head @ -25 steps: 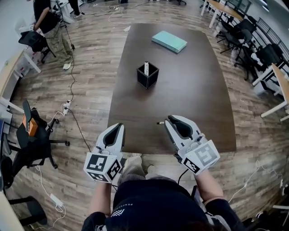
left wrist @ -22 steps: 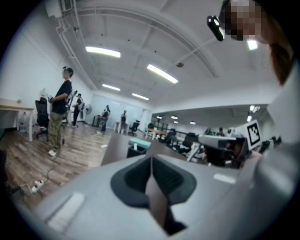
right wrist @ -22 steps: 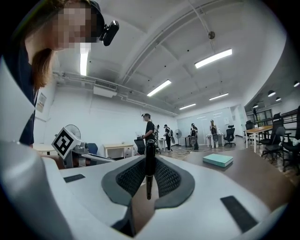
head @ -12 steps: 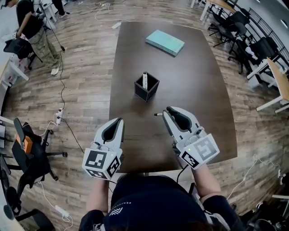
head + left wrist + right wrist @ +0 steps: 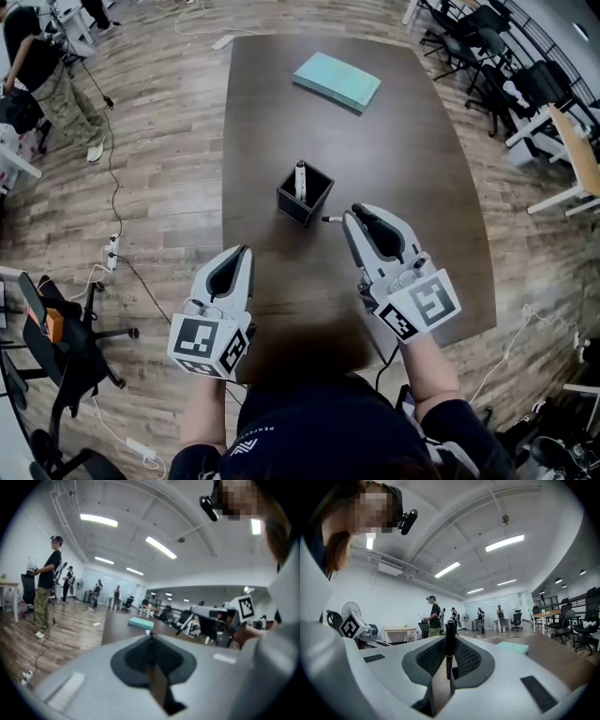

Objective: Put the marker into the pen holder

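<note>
A black square pen holder [image 5: 303, 196] stands mid-table with a white marker [image 5: 300, 177] upright in it. My right gripper [image 5: 351, 218] hovers just right of the holder, shut on a dark marker [image 5: 330, 219] whose tip points left at the holder. In the right gripper view that marker [image 5: 450, 641] stands clamped between the pads of my right gripper [image 5: 450, 658]. My left gripper [image 5: 242, 255] hangs over the table's near left edge, shut and empty. In its own view, the left gripper [image 5: 151, 645] has its jaws pressed together.
A teal book [image 5: 337, 80] lies at the table's far end. The dark table [image 5: 422, 178] has office chairs [image 5: 56, 328] on the wood floor to its left and desks to its right. A person [image 5: 42, 66] stands far left beside floor cables.
My right gripper has carried the dark marker forward, from near the table's front edge to beside the pen holder. The left gripper came forward a little too.
</note>
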Demonstrator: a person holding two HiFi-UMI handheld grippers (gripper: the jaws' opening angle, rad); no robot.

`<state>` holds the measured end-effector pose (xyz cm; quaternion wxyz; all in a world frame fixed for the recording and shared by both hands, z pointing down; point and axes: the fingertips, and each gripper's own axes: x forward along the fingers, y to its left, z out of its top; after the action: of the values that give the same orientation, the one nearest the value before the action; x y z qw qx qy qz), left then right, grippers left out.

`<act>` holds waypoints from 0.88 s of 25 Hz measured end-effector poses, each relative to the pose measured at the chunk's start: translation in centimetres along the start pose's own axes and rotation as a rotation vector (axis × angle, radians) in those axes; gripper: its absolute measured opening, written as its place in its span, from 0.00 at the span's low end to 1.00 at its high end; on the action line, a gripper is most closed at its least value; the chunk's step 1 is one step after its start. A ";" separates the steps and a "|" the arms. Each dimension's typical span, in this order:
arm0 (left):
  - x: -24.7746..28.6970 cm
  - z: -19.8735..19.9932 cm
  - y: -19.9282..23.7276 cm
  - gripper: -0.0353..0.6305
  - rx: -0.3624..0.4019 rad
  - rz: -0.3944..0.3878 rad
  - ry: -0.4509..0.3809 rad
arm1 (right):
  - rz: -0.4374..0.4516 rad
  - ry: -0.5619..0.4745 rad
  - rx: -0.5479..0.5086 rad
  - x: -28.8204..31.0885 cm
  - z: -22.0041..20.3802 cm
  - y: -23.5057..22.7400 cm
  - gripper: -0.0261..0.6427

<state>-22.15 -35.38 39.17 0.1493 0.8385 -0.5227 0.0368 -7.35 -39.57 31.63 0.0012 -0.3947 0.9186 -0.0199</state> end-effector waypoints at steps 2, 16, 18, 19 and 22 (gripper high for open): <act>0.8 -0.3 0.5 0.07 -0.009 -0.007 0.009 | -0.015 0.004 0.004 0.8 -0.5 -0.7 0.11; 4.1 -2.5 4.0 0.08 -0.049 -0.015 0.057 | -0.048 0.042 0.067 6.3 -5.3 -2.2 0.11; 4.4 -3.1 4.3 0.08 -0.054 -0.008 0.071 | -0.057 0.057 0.076 6.6 -6.3 -2.5 0.11; 4.5 -3.4 4.5 0.08 -0.056 -0.004 0.078 | -0.061 0.064 0.082 6.7 -6.7 -2.6 0.11; 4.9 -3.9 4.9 0.08 -0.067 0.001 0.093 | -0.068 0.082 0.090 6.9 -7.7 -2.9 0.11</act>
<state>-23.86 -40.51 45.04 0.2014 0.8301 -0.5166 0.0585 -10.16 -46.33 39.54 -0.0192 -0.4240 0.9021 -0.0775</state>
